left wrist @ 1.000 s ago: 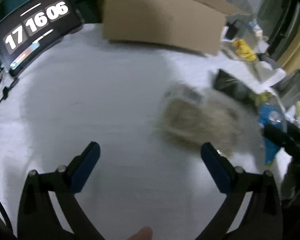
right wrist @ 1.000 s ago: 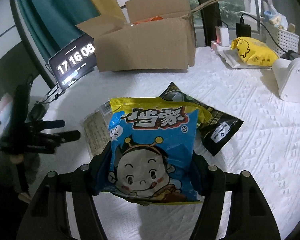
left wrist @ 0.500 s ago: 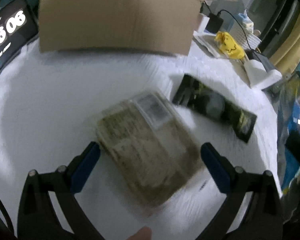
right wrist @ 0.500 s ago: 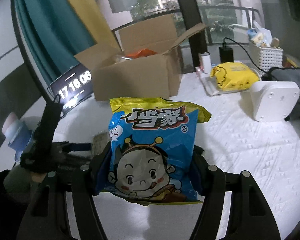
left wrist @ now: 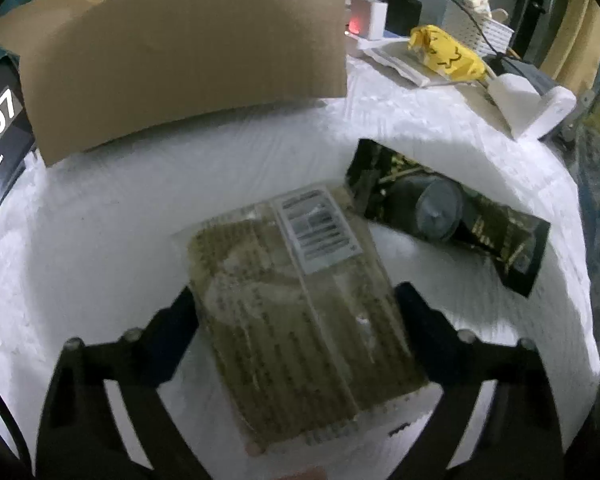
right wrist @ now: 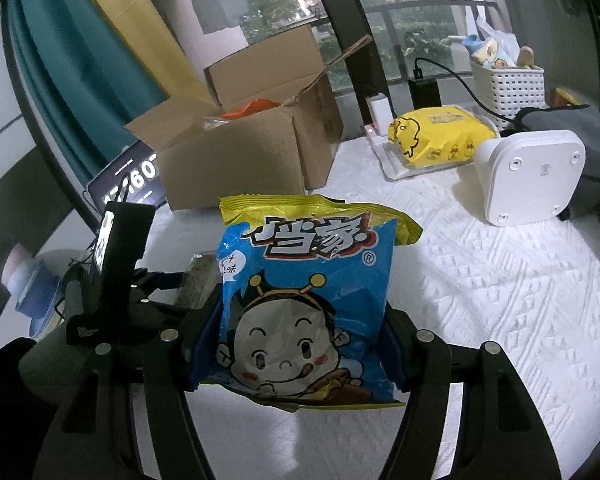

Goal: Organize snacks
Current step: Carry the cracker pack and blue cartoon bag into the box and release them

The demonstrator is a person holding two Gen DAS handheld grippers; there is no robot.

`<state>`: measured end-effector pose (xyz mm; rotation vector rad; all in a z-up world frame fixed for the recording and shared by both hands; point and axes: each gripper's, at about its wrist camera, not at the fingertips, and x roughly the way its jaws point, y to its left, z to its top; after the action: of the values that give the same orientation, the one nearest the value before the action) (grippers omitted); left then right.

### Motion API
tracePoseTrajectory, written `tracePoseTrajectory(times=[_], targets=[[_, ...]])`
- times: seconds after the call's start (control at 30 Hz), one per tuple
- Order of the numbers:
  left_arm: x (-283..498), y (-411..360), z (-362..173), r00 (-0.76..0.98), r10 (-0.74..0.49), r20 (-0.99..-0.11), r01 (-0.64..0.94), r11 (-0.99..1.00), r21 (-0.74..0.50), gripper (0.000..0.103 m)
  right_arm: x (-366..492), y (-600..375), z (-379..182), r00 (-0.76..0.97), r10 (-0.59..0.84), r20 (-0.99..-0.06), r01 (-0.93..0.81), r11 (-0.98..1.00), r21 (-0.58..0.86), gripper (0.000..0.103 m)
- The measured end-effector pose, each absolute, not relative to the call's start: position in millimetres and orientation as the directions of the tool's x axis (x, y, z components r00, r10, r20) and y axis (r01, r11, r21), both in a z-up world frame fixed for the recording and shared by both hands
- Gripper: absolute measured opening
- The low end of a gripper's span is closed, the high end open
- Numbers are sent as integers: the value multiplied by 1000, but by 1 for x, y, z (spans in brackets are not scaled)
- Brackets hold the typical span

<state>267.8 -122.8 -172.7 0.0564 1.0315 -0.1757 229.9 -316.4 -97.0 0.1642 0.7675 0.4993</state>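
My right gripper [right wrist: 296,340] is shut on a blue and yellow snack bag [right wrist: 300,300] with a cartoon face and holds it above the white cloth. My left gripper [left wrist: 296,308] is open with its fingers on both sides of a clear pack of brown-green snack [left wrist: 296,304] that lies on the cloth; whether they touch it I cannot tell. A black snack packet [left wrist: 448,216] lies just right of that pack. The open cardboard box [right wrist: 252,152] stands at the back with orange packets inside. The left gripper also shows in the right wrist view [right wrist: 156,280].
A tablet clock [right wrist: 132,184] leans left of the box. A yellow wipes pack [right wrist: 440,140], a white device [right wrist: 532,172], a white basket [right wrist: 508,92] and chargers stand at the back right. A white textured cloth [right wrist: 480,280] covers the table.
My left gripper has moved right and forward until its fingers straddle the brown-green pack. My right gripper has lifted the blue bag higher and tilted up toward the box.
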Motion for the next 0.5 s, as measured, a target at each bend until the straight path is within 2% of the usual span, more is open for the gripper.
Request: tracePoseTrajectory(times=[0.17,0.5], targets=[[253,-110,-158,521,-155,-839,178,981,-71,90,232,-307,-91,616,483,-623,-383,874,299,70],[237,-74,-96,646,-184,-740,193,978,-74,90,249,-275,-56,645,471,-602,-422,876,234,70]])
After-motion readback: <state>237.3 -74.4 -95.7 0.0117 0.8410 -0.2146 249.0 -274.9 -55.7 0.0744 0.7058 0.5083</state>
